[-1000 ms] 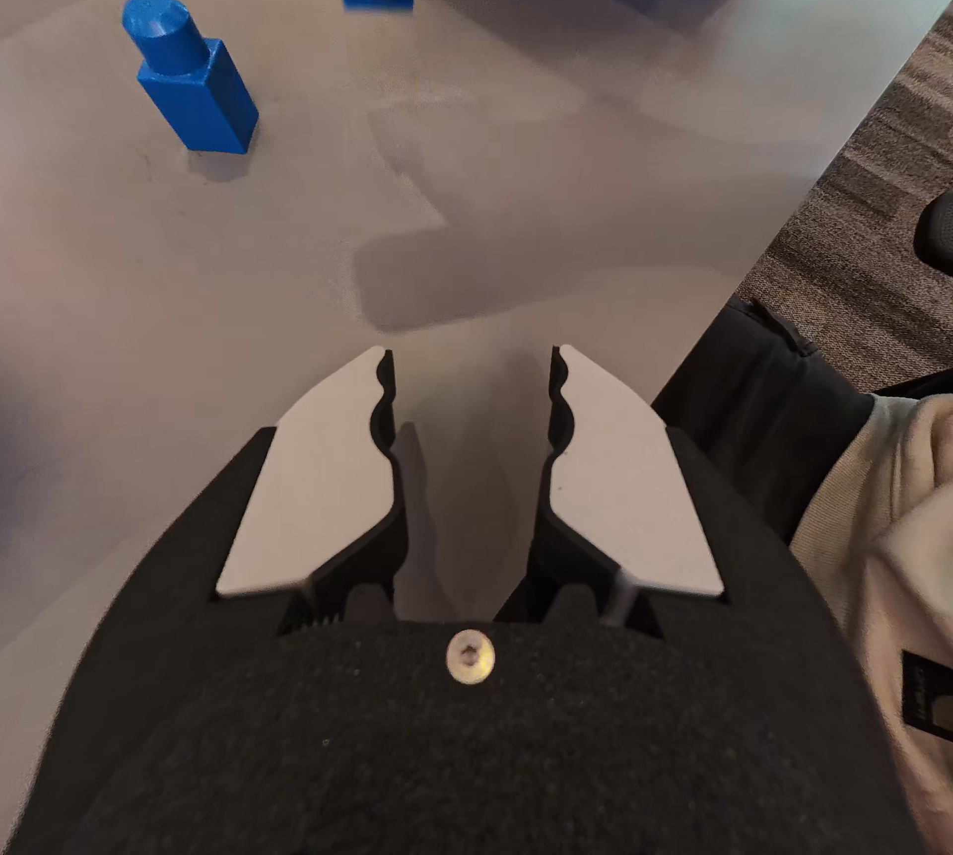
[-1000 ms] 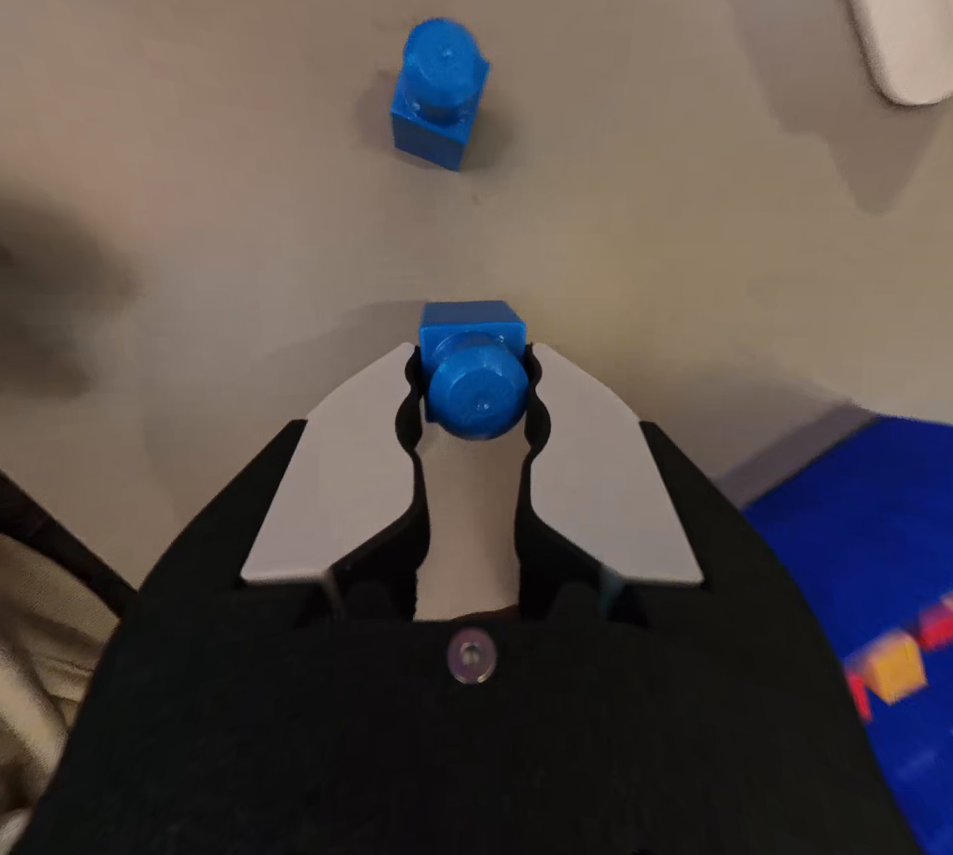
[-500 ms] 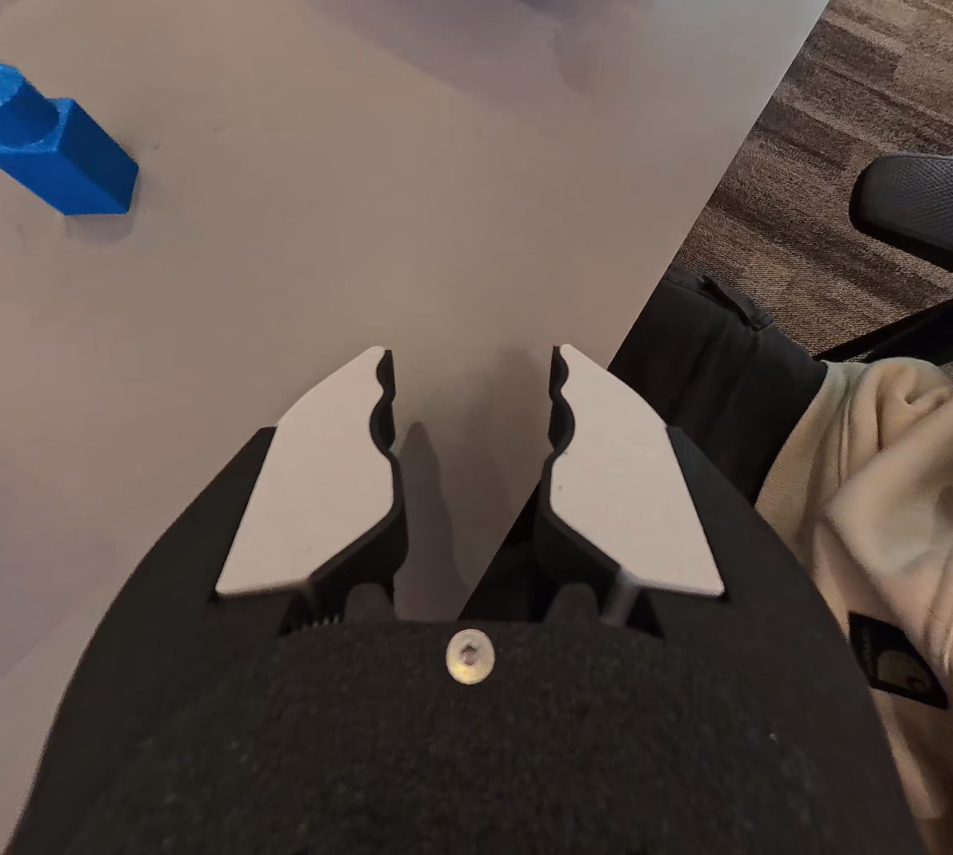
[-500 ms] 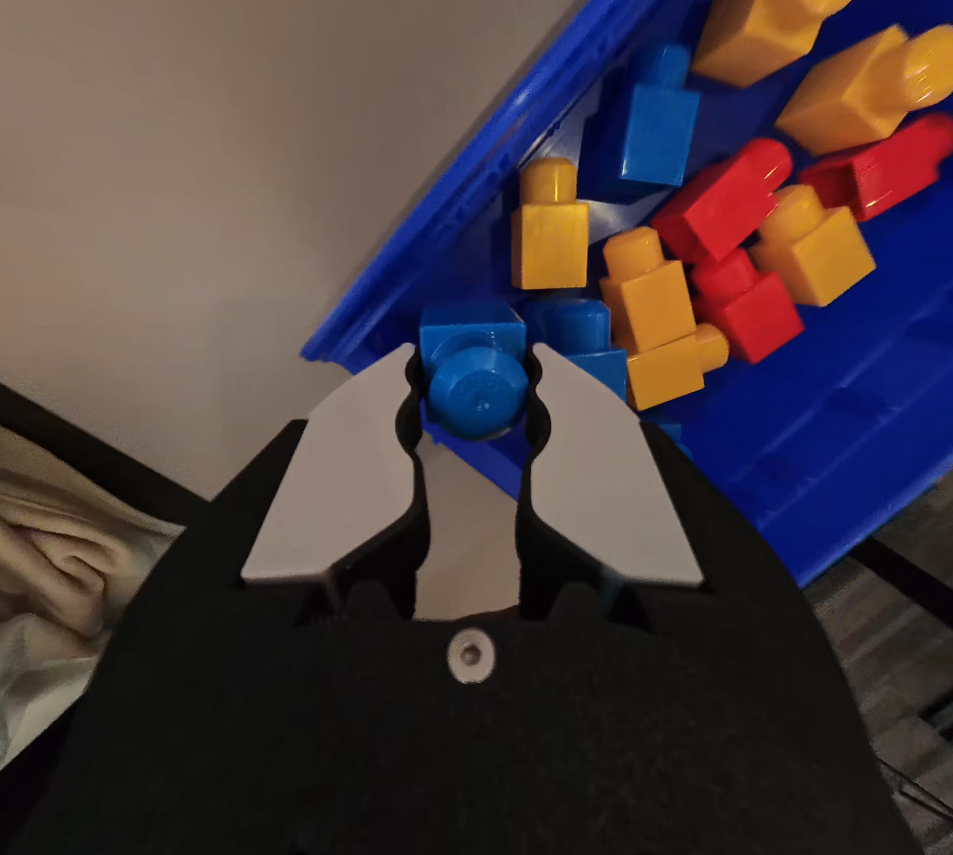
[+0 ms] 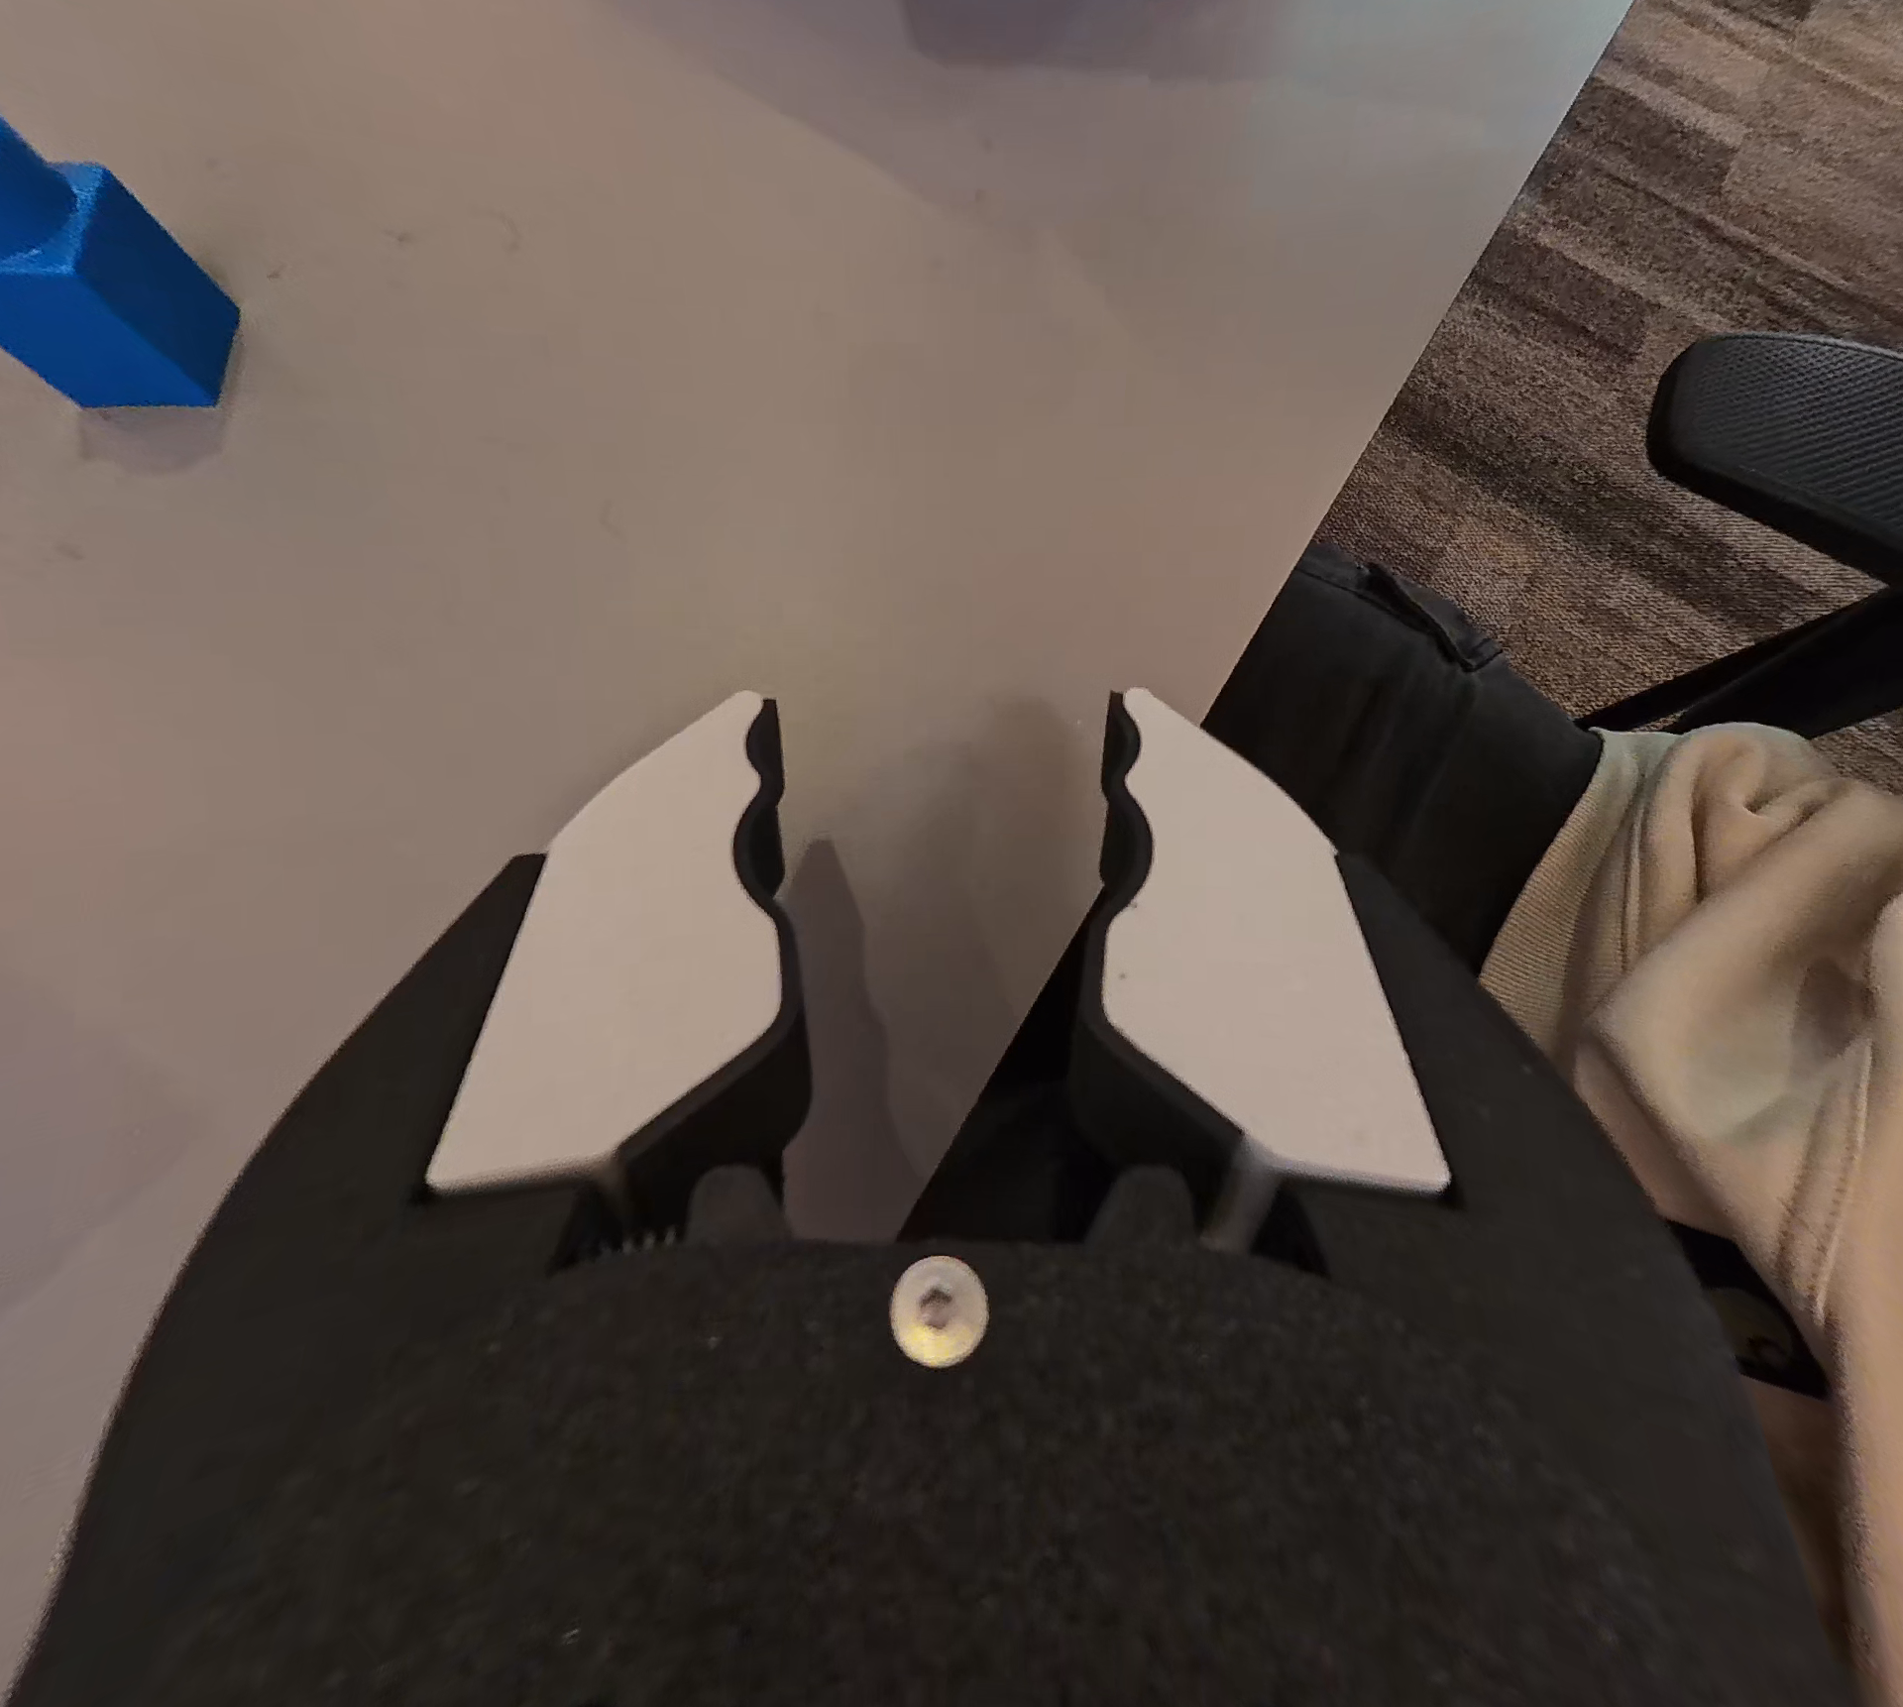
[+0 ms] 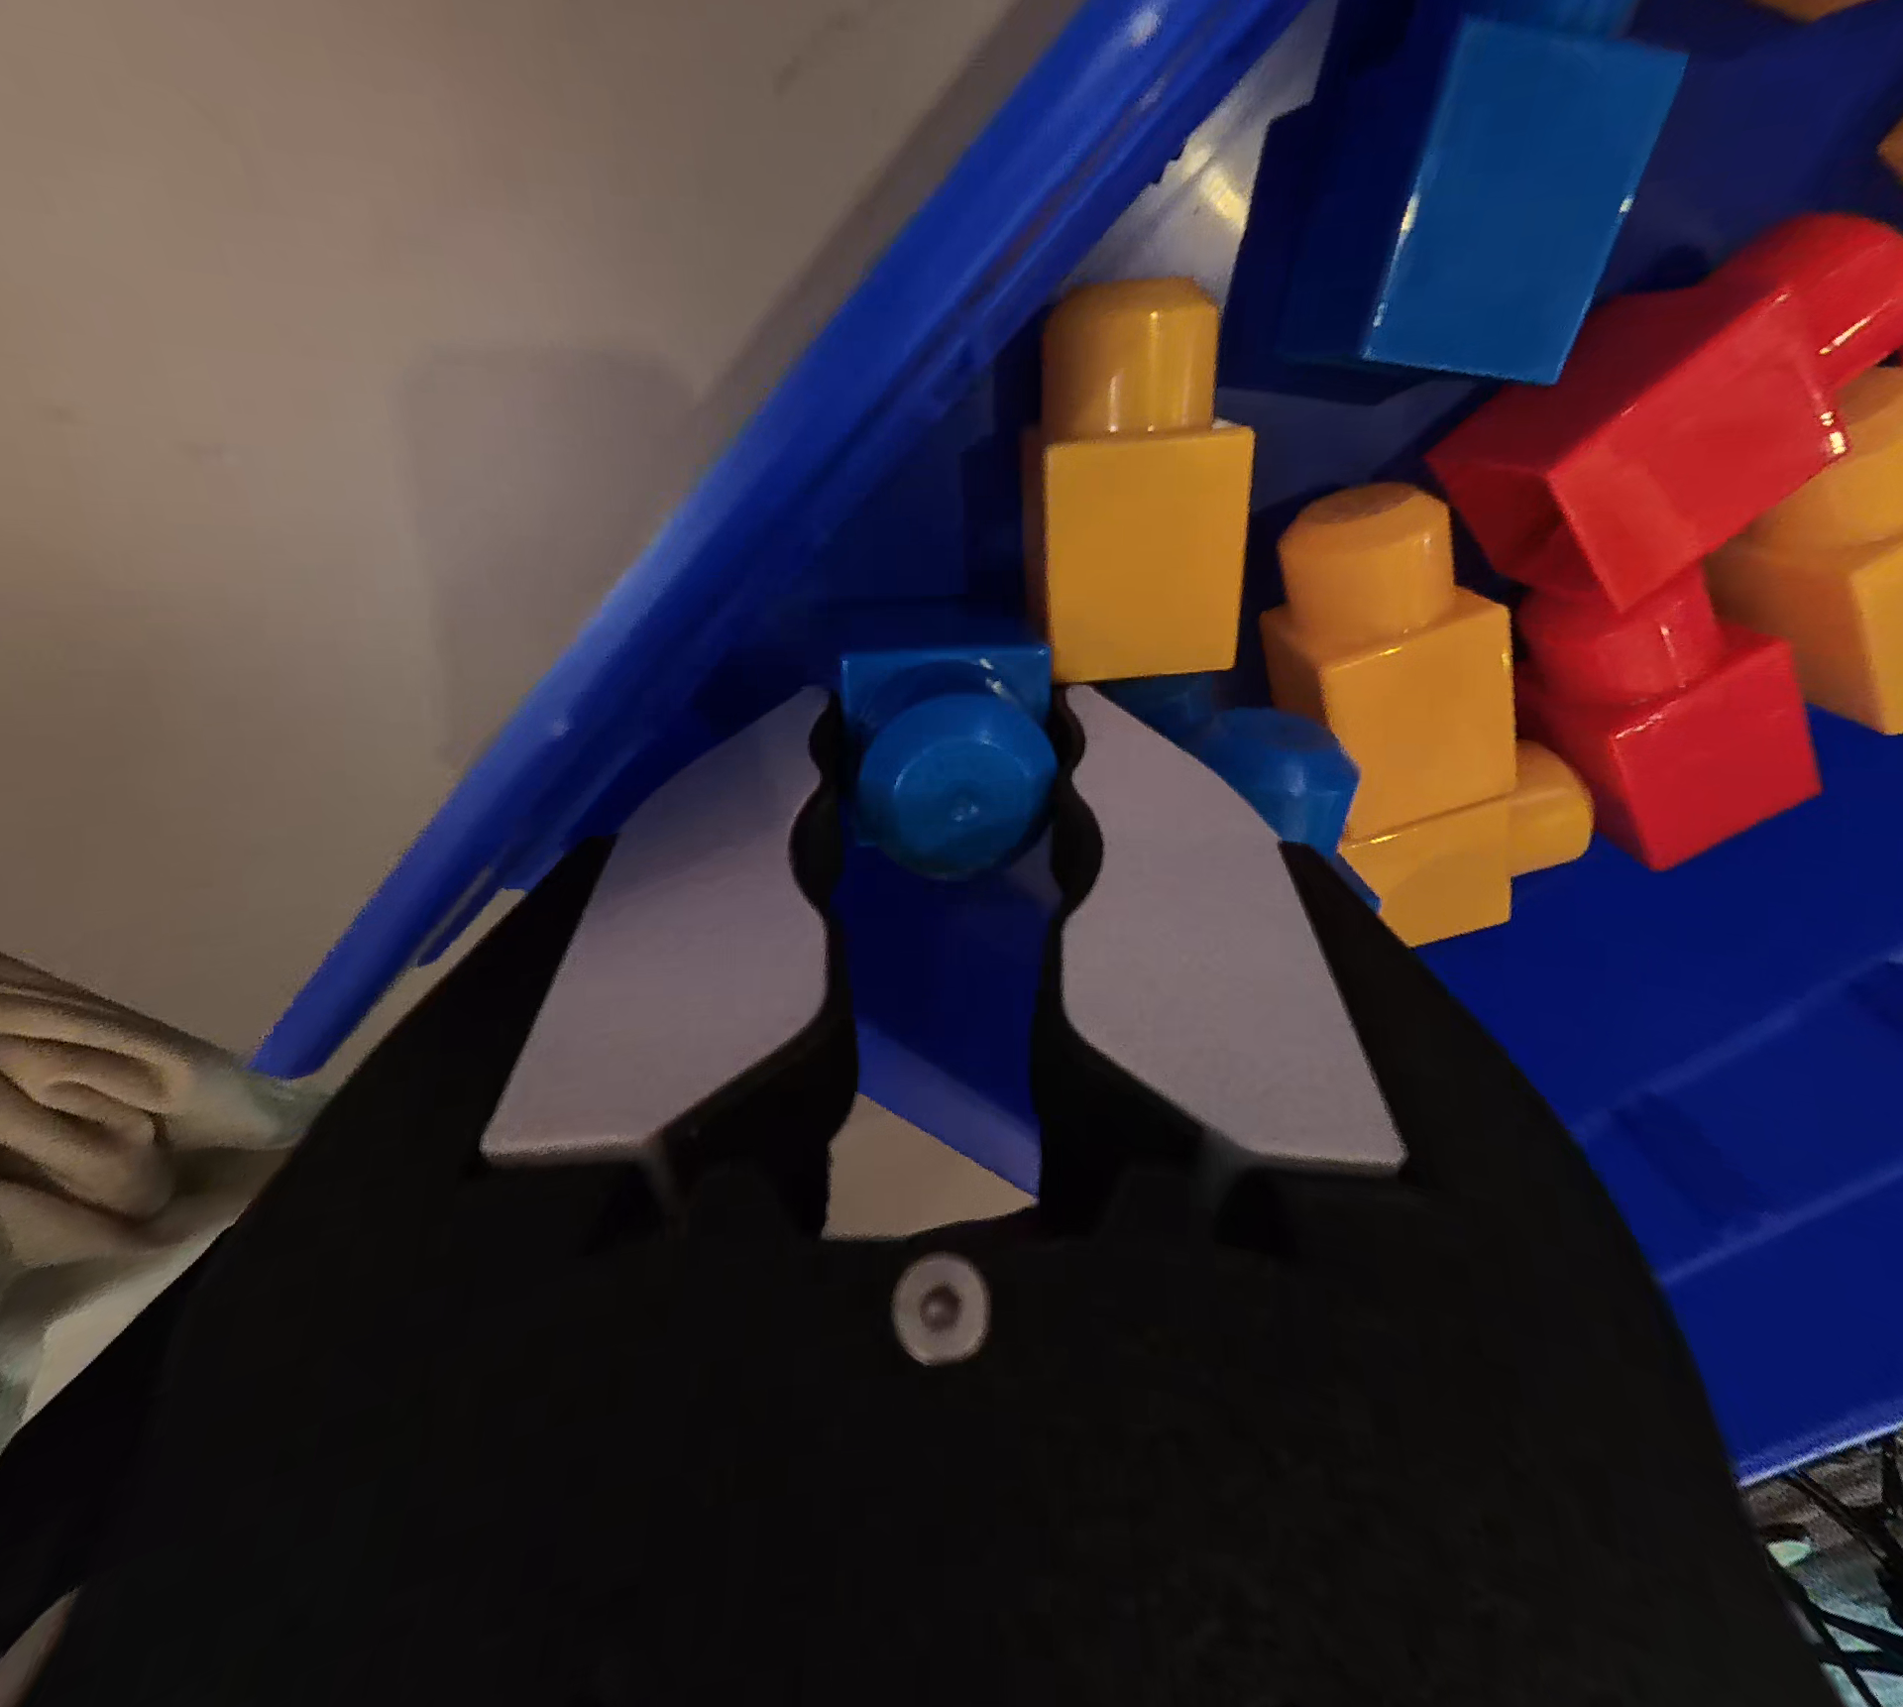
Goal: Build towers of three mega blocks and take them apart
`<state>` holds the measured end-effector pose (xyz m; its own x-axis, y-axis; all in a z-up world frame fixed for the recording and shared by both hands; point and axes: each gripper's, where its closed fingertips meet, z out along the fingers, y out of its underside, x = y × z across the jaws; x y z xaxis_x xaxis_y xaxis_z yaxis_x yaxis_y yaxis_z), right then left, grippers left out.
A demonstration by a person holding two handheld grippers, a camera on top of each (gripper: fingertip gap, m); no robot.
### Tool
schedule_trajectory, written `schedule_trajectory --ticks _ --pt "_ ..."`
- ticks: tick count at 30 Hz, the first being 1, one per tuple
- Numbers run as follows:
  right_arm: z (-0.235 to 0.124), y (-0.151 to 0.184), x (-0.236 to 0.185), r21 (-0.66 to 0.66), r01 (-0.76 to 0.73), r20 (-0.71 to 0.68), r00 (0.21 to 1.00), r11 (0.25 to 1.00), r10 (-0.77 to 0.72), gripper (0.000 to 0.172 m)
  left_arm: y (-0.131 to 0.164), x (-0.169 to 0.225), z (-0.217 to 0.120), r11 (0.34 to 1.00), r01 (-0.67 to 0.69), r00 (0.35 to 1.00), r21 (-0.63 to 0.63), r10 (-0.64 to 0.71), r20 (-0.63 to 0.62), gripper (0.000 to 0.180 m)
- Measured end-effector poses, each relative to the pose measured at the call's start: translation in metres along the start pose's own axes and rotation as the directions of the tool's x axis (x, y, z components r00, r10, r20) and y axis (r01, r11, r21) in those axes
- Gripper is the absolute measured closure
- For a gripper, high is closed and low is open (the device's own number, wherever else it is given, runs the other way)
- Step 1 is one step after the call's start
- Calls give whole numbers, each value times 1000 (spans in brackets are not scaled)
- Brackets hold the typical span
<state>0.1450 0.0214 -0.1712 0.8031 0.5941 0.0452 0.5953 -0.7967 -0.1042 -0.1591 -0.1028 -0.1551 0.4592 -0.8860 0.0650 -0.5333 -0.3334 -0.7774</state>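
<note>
Fingers of the right gripper are pressing on both flanks of a blue block, its round stud pointing back at the camera and its square body sitting just past the fingertips. The block is hanging over the near inner corner of a blue bin, close to the bin wall, with a yellow block just beside it on the right and more yellow, red and blue blocks lying jumbled farther in. Judging by its look, the held block is hollow moulded plastic: light, stiff, smooth and a little glossy, so it is likely slipping easily under a weak or skewed squeeze but in no danger of crushing. The flat side walls of the body seem the best place for taking hold; the stud is rounded and tapering, so a grip there is probably rolling or twisting. As held, the fingers appear to be catching the body's sides near the stud, which looks secure enough for carrying and dropping. The left gripper is hovering with its fingers spread wide and nothing between them, above the grey surface near its edge. Another blue block is standing on that surface well off to the left of those fingers, partly cut by the frame, and the bin's outer corner is showing far ahead.
</note>
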Motion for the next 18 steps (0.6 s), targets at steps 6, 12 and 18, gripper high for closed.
schedule_trajectory --ticks 6,12,18 --pt "-19 0 4 82 12 -55 998 997 -8 120 -3 1 -4 1000 -13 1000 7 13 13 121" --pt "-136 -60 -35 478 100 -162 986 873 -25 122 -7 -4 -11 1000 -14 999 24 13 34 120" --pt "-105 -175 -155 540 269 -162 963 797 -215 116 -4 -21 -15 998 55 996 34 -57 65 121"
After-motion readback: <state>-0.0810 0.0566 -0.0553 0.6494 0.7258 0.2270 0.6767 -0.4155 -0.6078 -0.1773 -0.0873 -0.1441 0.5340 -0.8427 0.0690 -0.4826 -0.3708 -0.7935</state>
